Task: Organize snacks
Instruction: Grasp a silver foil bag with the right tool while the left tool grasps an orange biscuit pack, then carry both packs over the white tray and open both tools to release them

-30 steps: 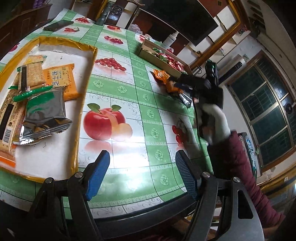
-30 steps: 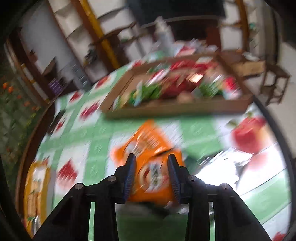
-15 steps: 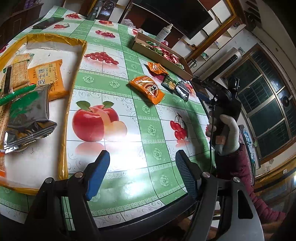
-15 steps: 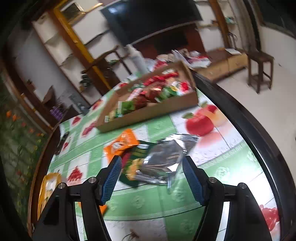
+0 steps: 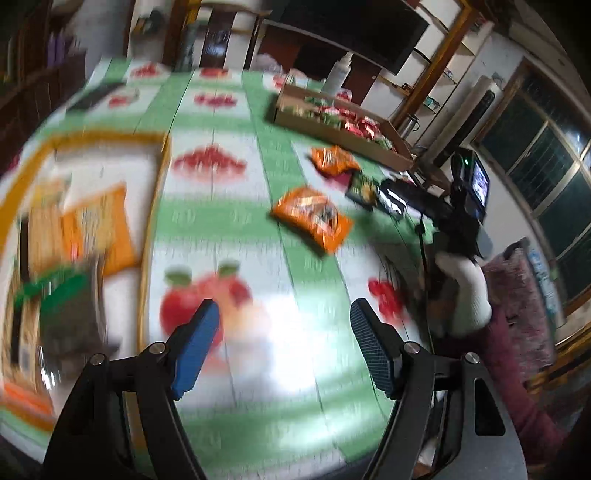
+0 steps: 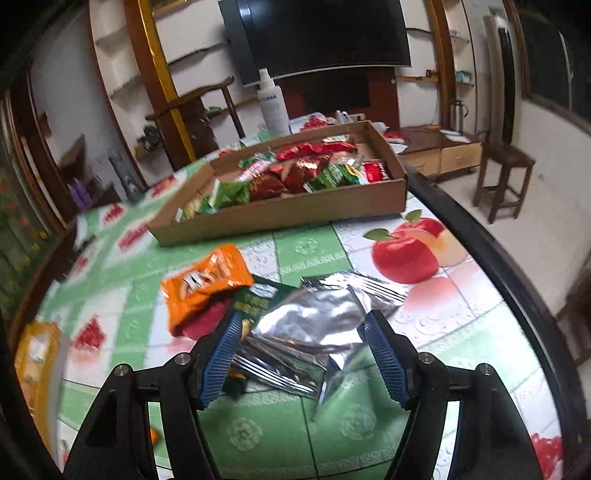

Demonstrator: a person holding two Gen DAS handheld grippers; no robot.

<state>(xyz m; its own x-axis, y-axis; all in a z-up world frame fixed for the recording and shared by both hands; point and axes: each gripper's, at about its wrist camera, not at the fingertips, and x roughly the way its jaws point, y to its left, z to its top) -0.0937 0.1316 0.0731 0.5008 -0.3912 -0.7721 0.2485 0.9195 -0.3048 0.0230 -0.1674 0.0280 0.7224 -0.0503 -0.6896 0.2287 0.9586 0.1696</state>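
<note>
Left wrist view, blurred: the left gripper [image 5: 282,343] hangs over the fruit-patterned tablecloth [image 5: 229,236] with its blue-padded jaws apart and nothing between them. To its left lies a yellow-rimmed tray [image 5: 151,221] holding an orange packet [image 5: 107,229], a grey-and-green packet [image 5: 70,306] and others; any print on them is smeared beyond reading. Farther out, an orange snack bag [image 5: 314,218] lies alone on the cloth, a second orange bag [image 5: 332,160] sits nearer the cardboard box [image 5: 369,146] of red and green snacks, and a dark green packet [image 5: 364,188] lies beside it. This view alone shows the white-gloved hand [image 5: 465,291] and dark red sleeve [image 5: 517,369] carrying the right gripper [image 5: 397,201], whose jaws cannot be judged from here.

Right wrist view, sharper: the right gripper [image 6: 301,354] has its jaws apart, straddling a silver foil packet [image 6: 314,332] without pressing on it. The foil lies on the dark green packet [image 6: 255,301], whose yellow lettering is too small to read, and an orange bag [image 6: 207,280] lies just left. Behind stands the cardboard box [image 6: 280,214], then a white spray bottle [image 6: 273,107] with an unreadable blue label, and a dark television [image 6: 317,33] on the wall.
</note>
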